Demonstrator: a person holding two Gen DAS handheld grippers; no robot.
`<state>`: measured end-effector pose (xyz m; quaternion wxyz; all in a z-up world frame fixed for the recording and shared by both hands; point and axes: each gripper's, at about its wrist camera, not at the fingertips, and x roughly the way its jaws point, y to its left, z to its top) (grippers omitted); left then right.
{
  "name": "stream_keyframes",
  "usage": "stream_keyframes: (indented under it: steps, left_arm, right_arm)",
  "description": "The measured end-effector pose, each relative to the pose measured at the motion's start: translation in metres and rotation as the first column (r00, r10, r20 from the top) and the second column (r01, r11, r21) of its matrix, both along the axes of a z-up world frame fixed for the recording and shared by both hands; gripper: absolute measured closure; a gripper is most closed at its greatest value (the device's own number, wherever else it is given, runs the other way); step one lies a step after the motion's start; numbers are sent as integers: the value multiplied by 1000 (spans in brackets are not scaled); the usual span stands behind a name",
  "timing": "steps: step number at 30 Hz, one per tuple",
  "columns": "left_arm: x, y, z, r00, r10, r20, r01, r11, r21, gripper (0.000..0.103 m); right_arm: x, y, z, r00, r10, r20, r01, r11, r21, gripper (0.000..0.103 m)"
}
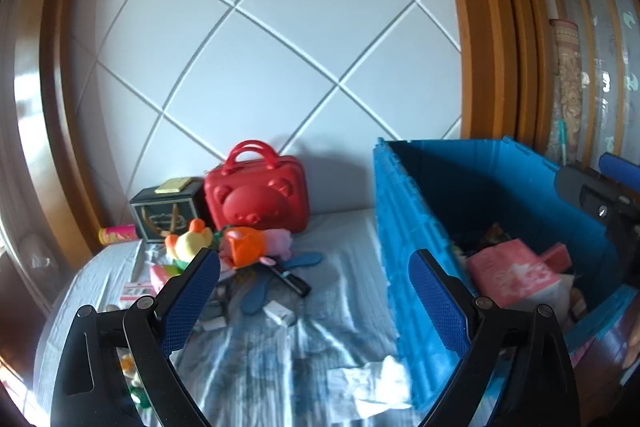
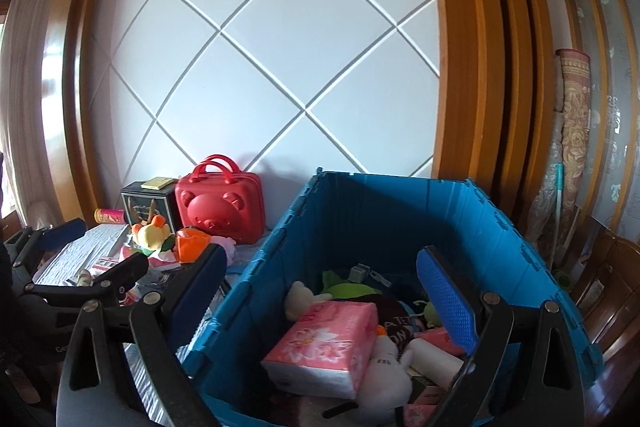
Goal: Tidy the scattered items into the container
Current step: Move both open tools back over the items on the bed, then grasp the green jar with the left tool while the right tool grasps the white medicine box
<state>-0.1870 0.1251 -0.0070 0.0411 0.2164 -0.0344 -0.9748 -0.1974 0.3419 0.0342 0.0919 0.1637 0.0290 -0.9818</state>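
Over the cloth-covered tabletop (image 1: 320,311), both hand-held grippers spread wide and empty.
Left wrist view: left hand-held gripper (image 1: 314,271) gapes above the cloth; scattered toys (image 1: 236,243) lie far left before a red bear case (image 1: 256,197); blue container (image 1: 404,251) stands right. Right wrist view: right hand-held gripper (image 2: 322,277) hangs over the container (image 2: 256,291), nothing held; a pink tissue pack (image 2: 324,343) and plush toys lie inside.

White diamond-panelled wall (image 2: 256,67), wooden frame (image 2: 460,67)
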Motion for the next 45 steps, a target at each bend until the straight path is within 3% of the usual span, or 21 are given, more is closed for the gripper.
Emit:
stream_keyframes:
  steps: [9,16,19,26,35,42,45]
  left_arm:
    - [23,-143,-50,990,107,91,-104,994,-39,7]
    - [42,-251,-115,963,195,187,-186,980,-64,7]
    - [45,-280,-148,943,228,243,-219,974,-64,7]
    - [47,-317,-222,863,316,394,-316,946,-67,7]
    - [34,-336,-276,769,379,515,-426,904,-30,7]
    - [9,-348,-296,730,394,559,-479,878,8,7]
    - [1,-355,-305,710,393,585,-507,861,37,7]
  right_arm:
    - [-8,-123,-15,993,100,55,-101,995,11,5]
    - [-28,-199,-67,978,102,184,-104,995,0,5]
    - [-35,-225,-94,964,121,239,-127,992,10,5]
    - [-70,-265,-151,921,180,346,-200,979,24,5]
    - [-146,-304,-215,865,275,421,-331,942,65,5]
    - [-216,-324,-286,777,302,553,-452,879,153,5]
    - [-232,-323,-306,754,311,578,-485,858,171,5]
